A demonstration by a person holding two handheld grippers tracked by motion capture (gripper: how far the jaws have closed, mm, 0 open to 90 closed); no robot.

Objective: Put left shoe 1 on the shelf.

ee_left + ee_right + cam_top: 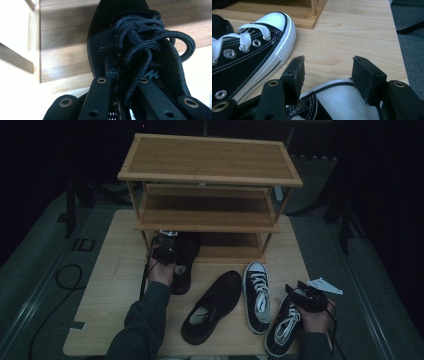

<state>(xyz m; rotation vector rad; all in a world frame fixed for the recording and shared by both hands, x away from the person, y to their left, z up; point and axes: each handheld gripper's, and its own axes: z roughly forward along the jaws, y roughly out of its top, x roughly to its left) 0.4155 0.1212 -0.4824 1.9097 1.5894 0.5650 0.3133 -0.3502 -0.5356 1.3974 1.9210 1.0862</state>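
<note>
My left gripper is shut on a black lace-up shoe at its laces and tongue. The shoe's toe points into the bottom shelf of a bamboo shoe rack. Its mate, a second black shoe, lies on the table in front. A black-and-white sneaker lies to the right of that. My right gripper is open, its jaws straddling the white toe cap of the other sneaker without closing on it.
The three-shelf rack stands at the back of a light wooden table. Its top and middle shelves are bare. A black cable loops on the grey floor to the left. The table's right edge is close to the right gripper.
</note>
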